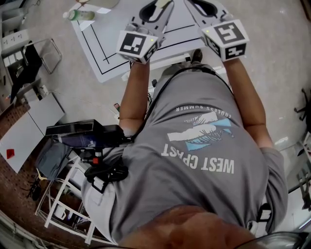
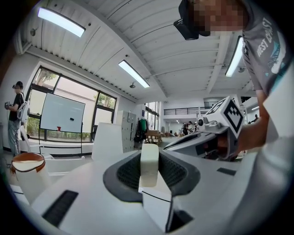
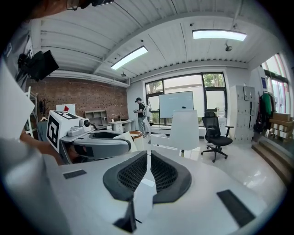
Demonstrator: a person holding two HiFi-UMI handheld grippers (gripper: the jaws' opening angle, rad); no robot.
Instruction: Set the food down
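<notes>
- The left gripper [image 2: 149, 156] has its jaws clamped on the food [image 2: 149, 167], a pale rounded block standing upright between the dark ribbed pads
- The food sits at the jaw tips, gripped on both sides and held up over the white surface [image 1: 104, 46] marked with black lines
- The right gripper [image 3: 148, 170] is beside the left, jaws pressed together with nothing between them

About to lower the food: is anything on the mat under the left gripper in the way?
Nothing visible. The left gripper holds the pale block over the white mat, which looks bare there. The bottle is off by its corner, and the right gripper, shut and empty, is alongside.
</notes>
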